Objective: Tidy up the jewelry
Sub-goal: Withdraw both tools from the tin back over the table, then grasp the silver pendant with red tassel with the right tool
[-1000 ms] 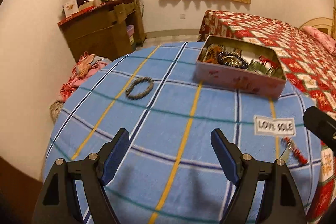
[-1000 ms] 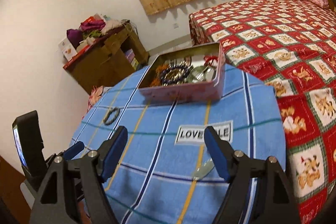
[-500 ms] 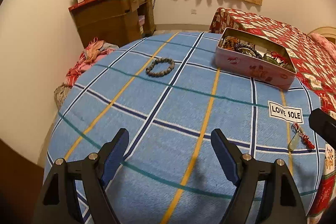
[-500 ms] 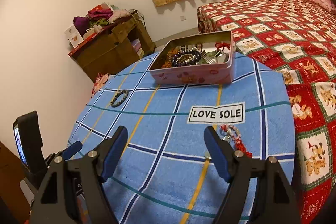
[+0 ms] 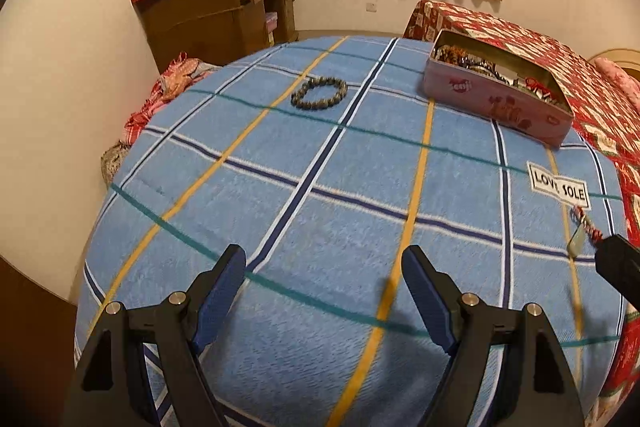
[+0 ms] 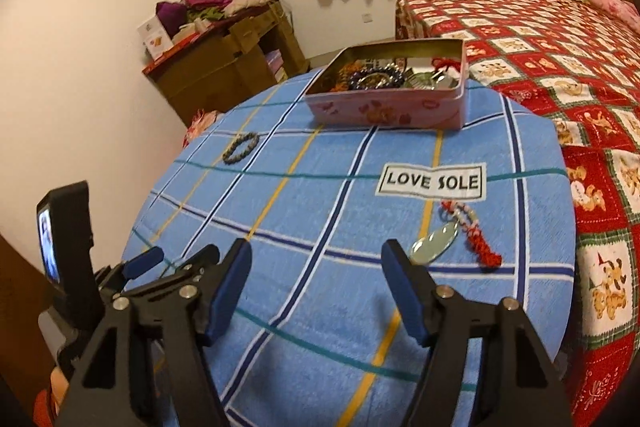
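Across the round table (image 6: 532, 163), a blue plaid cloth (image 5: 320, 187) is spread, with a white "LOVE SOLE" label (image 6: 431, 181) sewn toward its right side. Beyond the table, a bed (image 6: 560, 39) covered by a red patterned quilt is seen, and a brown cabinet (image 5: 216, 15) piled with clothes is set against the wall. At the far edge of the table, a pink tin box (image 6: 388, 107) is placed, open, with beaded jewelry heaped inside. On the left part of the cloth, well apart from the box, a dark beaded bracelet (image 5: 319, 92) is laid flat. Just below the label, a pale oval pendant with a red tassel cord (image 6: 456, 233) is laid on the cloth. The left hand-held gripper (image 5: 322, 293) is held above the near cloth with its jaws spread wide and nothing between them. The right hand-held gripper (image 6: 316, 285) is likewise held wide and empty, near the pendant but not touching it.
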`<state>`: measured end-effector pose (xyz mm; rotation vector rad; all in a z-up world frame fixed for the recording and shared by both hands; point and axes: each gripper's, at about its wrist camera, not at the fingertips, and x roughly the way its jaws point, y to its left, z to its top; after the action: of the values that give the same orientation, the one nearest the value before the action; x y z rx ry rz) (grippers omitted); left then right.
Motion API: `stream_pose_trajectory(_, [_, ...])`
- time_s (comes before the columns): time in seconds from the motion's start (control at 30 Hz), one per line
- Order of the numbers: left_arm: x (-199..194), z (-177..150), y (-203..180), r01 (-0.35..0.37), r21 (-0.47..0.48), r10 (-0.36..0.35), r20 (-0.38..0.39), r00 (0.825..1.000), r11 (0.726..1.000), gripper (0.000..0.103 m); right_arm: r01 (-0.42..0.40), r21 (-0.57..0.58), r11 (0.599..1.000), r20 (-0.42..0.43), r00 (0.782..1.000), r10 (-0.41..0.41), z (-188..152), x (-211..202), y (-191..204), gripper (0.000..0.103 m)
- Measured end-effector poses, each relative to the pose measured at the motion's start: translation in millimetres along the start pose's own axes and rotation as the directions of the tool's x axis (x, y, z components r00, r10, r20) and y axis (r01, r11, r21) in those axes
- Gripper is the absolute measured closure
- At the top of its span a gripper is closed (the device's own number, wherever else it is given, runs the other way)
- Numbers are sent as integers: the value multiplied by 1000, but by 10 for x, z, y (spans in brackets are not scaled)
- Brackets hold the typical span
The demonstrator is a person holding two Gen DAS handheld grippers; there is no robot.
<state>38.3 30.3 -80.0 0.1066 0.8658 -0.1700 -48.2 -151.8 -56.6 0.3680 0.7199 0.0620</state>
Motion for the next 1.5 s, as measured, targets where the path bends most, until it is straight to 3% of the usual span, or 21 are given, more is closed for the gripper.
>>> stream_pose_trajectory(0.23, [89,-79,116,39,-16,-40,-41,998,999,23,-30,-8,1000,-59,998,30,-231,-54,-73,60])
stream_pose_trajectory(0.4, [101,52,215,47,3,-47,-8,999,999,23,20,60,998,-51,999,-17,-354,-240,-375,60])
stream_pose_trajectory(0.6, [215,395,244,88,40,-89,28,996,995,23,73,120,990,-5,997,-73,-199,-304,-636,60])
stream_pose_trajectory(0.77, [329,646,130,36,144,-46,68,997,989,23,177,51,983,1,984,-177,47,-179,-704,60])
stream_pose_trajectory(0.87, [374,749,95,48,177,-63,78,995,983,23,224,0,974,-24,974,-224,61,-50,-765,60])
stream_pose_trajectory(1.07, [515,811,195,120,110,-125,39,991,987,23,295,-167,941,-42,951,-306,9,184,-669,64])
stream_pose_trajectory(1.1, [537,815,218,127,100,-131,35,991,987,23,320,-214,923,-34,942,-335,-2,215,-627,69])
stream_pose_trajectory(1.13, [553,814,231,136,93,-139,32,990,986,23,335,-237,912,-30,936,-352,-7,236,-615,83])
stream_pose_trajectory(1.17, [568,815,253,149,85,-151,29,988,985,23,360,-265,895,-17,926,-378,-13,245,-602,87])
stream_pose_trajectory(1.27, [619,868,291,190,69,-192,25,981,979,23,335,-249,909,-31,935,-354,38,226,-676,91])
stream_pose_trajectory(1.4, [690,1052,250,226,90,-231,48,972,970,23,181,-64,981,-46,982,-184,219,11,-863,92])
stream_pose_trajectory(1.5, [796,1216,169,235,116,-243,67,968,965,25,88,-2,996,-10,996,-89,363,-129,-838,92])
